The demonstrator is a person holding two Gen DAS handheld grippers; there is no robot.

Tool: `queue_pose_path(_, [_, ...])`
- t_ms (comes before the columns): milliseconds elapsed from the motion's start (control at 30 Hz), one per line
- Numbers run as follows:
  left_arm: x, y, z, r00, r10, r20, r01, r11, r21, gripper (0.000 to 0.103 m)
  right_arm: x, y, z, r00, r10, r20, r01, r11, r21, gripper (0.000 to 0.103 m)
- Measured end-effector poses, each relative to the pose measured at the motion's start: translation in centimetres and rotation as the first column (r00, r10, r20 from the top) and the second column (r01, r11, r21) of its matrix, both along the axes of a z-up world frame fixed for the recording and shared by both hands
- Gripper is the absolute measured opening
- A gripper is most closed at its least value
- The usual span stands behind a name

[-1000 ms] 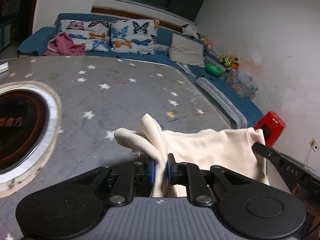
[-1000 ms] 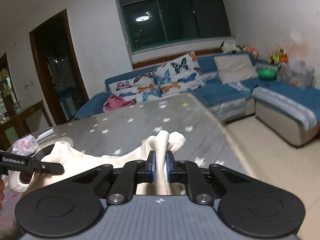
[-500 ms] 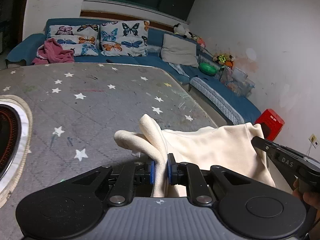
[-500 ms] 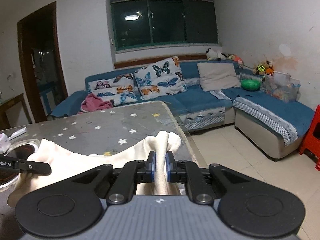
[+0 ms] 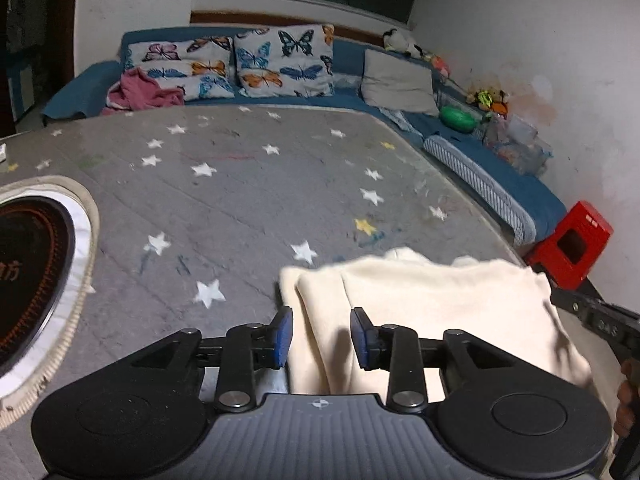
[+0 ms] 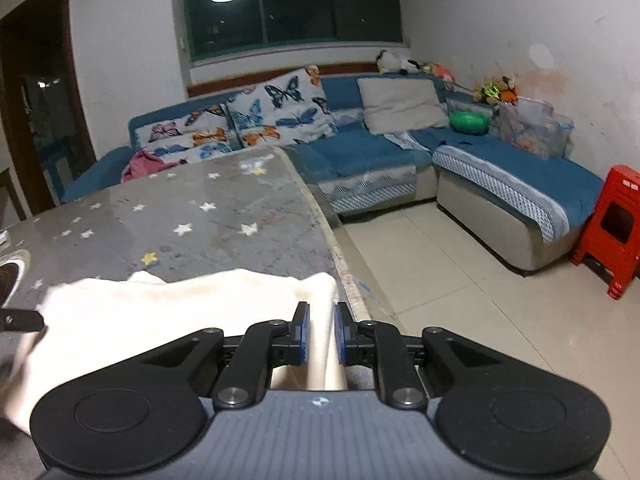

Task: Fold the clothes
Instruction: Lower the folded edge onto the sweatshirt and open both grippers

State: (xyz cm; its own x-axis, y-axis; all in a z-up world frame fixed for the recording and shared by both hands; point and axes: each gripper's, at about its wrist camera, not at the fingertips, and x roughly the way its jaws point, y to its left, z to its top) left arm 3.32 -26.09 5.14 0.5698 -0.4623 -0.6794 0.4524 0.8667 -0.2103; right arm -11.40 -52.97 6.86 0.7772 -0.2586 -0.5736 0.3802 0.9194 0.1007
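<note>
Left wrist view. Round dark burner plate (image 5: 28,276) with pale woven rim sits well to the left of the jaws, set in the grey star-print table cover (image 5: 240,200). Left gripper (image 5: 320,334): jaws opening, blue pads standing clear of the cloth on both sides; the left edge of the cream garment (image 5: 420,304) lies between them, released, resting on the table cover. The garment spreads from between the jaws to the right, up to the table's right edge. Beyond its right end, the black finger of the other tool and part of a hand (image 5: 626,396) at the frame edge. Far ahead: blue sofa (image 5: 352,96) with butterfly cushions (image 5: 284,60); red stool (image 5: 570,244) to the right.

Right wrist view. Tip of the left tool shows at the far left. Cream garment (image 6: 180,308) lies ahead-left of the jaws, flat on the table cover (image 6: 200,220). Right gripper (image 6: 321,334): jaws opening, gap narrow; a fold of the garment's right end passes between the pads. Whether the pads touch it I cannot tell for certain; a thin gap seems to show on each side. Right of the jaws: table edge, tiled floor (image 6: 440,280), red stool (image 6: 612,228).
</note>
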Motion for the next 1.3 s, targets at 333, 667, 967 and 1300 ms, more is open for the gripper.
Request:
queue_pose_path(333, [0.0,-1.4,0.3,0.998,-0.06,0.023,0.06,0.998,-0.026,0.026,1.8,2.7,0.9,0.991,0.134,0.001,-0.134,0.991,-0.016,0.034])
queue_pose_path(667, [2.0,-2.3,-2.1,0.997,-0.082,-0.008,0.082,0.997,0.009,0.025,4.2,2.8,-1.3,0.989,0.137,-0.047,-0.138,0.99,-0.009,0.037])
queue_pose_path(967, [3.3,-3.1,-2.4,0.994,-0.101,0.03,0.1,0.995,0.029,0.024,6.1,2.6,-1.8,0.99,0.127,-0.061,-0.129,0.991,-0.037,0.037])
queue_pose_path(1300, [3.9,-3.0,-1.8,0.995,-0.098,0.025,0.098,0.995,0.017,0.025,6.4,2.5,-1.2,0.991,0.119,-0.055,-0.121,0.992,-0.035,0.039])
